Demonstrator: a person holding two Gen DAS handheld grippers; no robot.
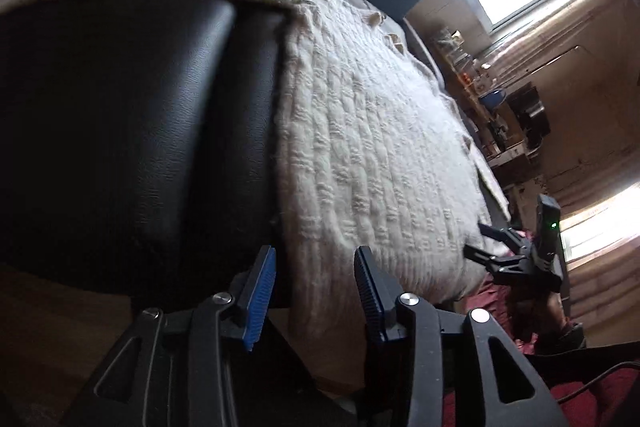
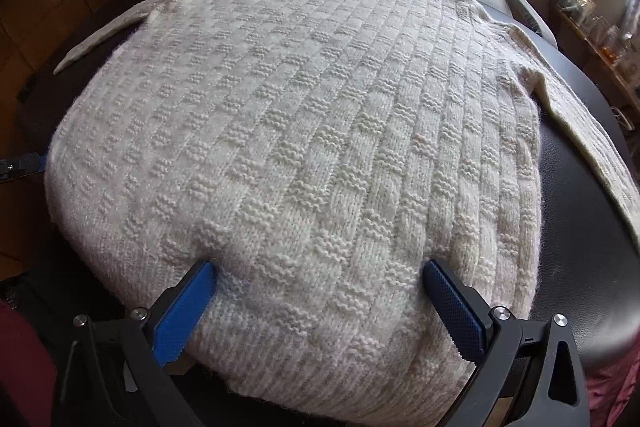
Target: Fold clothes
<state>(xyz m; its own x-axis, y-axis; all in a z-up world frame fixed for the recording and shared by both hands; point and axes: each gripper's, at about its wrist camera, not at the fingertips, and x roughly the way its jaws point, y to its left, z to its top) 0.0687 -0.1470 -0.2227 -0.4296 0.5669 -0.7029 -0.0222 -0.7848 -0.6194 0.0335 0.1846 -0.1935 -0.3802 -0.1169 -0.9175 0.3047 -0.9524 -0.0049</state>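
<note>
Cream knit sweater (image 2: pixel 304 131) spread flat on the black leather-look table (image 2: pixel 580 227), hem toward the right tongs (image 2: pixel 320 311) and neckline at the far edge, long axis running straight away from them, one sleeve (image 2: pixel 592 143) angled out over the table's right side. Right tongs spread wide, blue pads (image 2: pixel 184 311) resting on the ribbed hem band to either side, nothing pinched between them. Left tongs (image 1: pixel 316 291) open as well, empty, lined up with the sweater's side edge (image 1: pixel 288 131) where knit meets bare table.
</note>
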